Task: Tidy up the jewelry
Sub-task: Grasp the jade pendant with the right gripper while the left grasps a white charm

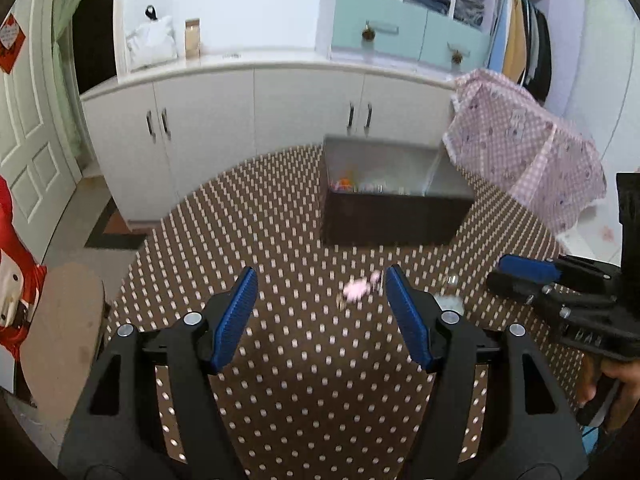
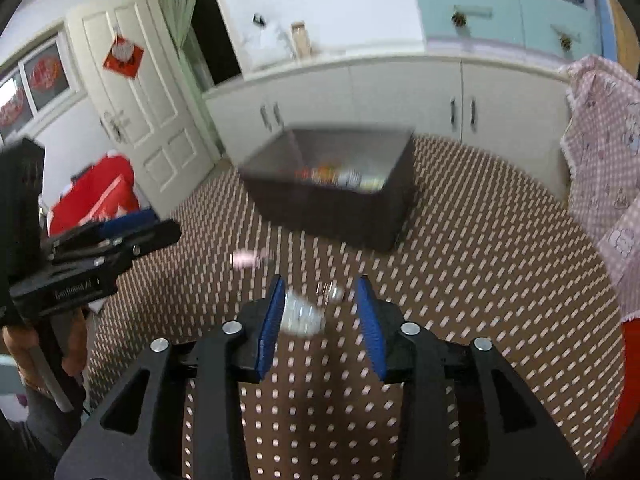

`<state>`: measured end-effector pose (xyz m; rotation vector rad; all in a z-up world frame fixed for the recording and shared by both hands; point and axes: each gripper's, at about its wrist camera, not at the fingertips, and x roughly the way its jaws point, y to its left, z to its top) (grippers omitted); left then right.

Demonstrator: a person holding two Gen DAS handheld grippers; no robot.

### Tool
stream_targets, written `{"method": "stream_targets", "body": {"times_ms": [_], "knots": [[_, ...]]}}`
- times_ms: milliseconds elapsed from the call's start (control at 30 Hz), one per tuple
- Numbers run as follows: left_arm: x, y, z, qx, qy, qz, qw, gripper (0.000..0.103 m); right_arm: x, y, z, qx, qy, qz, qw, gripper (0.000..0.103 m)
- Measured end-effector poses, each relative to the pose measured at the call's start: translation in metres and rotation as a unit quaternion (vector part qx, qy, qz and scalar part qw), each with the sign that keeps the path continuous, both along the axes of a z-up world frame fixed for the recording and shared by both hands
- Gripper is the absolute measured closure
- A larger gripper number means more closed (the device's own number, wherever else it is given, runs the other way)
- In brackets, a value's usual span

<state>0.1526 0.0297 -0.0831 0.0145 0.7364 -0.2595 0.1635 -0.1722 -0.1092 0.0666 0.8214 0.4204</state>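
Left wrist view: dotted brown tablecloth [image 1: 304, 208], white cabinets [image 1: 208, 128] behind, slightly blurred.

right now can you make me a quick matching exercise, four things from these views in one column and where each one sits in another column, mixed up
Things:
1. pink trinket
2. clear bead piece
3. dark box
4. pink checked cloth

Places:
A. draped at the right edge of the dotted tablecloth
B. between the open left tongs, nearer the right finger
C. far side of the table, open top, small colourful items inside
D. between the open right tongs, by the left finger

Pairs: 1-B, 2-D, 3-C, 4-A
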Motion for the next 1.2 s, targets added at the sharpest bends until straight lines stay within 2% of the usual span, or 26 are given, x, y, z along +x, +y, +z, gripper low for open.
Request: {"method": "stream_targets", "body": {"times_ms": [167,267,433,533,567,633,900,1067,1100,1167,1200], "knots": [[-0.006,0.000,-0.018,0.013,0.017,-0.002,0.9998,0.037,-0.001,0.025,-0.014,-0.039,0.012,0.019,0.999,0.061],[-0.007,0.003,-0.022,0.014,0.021,0.000,0.9997,0.037,0.002,0.038,-0.019,-0.070,0.012,0.023,0.997,0.058],[-0.007,0.005,-0.026,0.014,0.029,0.000,0.9995,0.037,0.010,0.049,-0.025,-0.091,0.012,0.022,0.996,0.054],[-0.004,0.007,-0.028,0.014,0.033,0.000,0.9993,0.037,0.013,0.055,-0.028,-0.118,0.003,0.023,0.993,0.054],[-0.003,0.007,-0.028,0.014,0.035,-0.001,0.9993,0.037,0.013,0.056,-0.027,-0.123,0.000,0.025,0.992,0.061],[-0.001,0.006,-0.030,0.016,0.037,-0.005,0.9992,0.037,0.012,0.057,-0.028,-0.129,-0.005,0.029,0.991,0.064],[0.017,-0.006,-0.039,0.021,0.049,-0.027,0.9982,0.037,0.004,0.021,-0.024,-0.107,-0.008,-0.005,0.994,0.066],[0.030,-0.016,-0.040,0.026,0.050,-0.045,0.9974,0.037,0.002,0.002,-0.024,-0.075,0.000,-0.020,0.997,0.066],[0.033,-0.019,-0.041,0.030,0.051,-0.047,0.9971,0.040,0.002,0.000,-0.024,-0.070,-0.001,-0.019,0.997,0.066],[0.038,-0.023,-0.043,0.035,0.059,-0.055,0.9961,0.063,0.000,0.001,-0.023,-0.065,0.000,-0.020,0.998,0.066],[0.041,-0.027,-0.046,0.043,0.065,-0.061,0.9951,0.067,0.000,0.000,-0.023,-0.060,0.001,-0.019,0.998,0.066]]}}
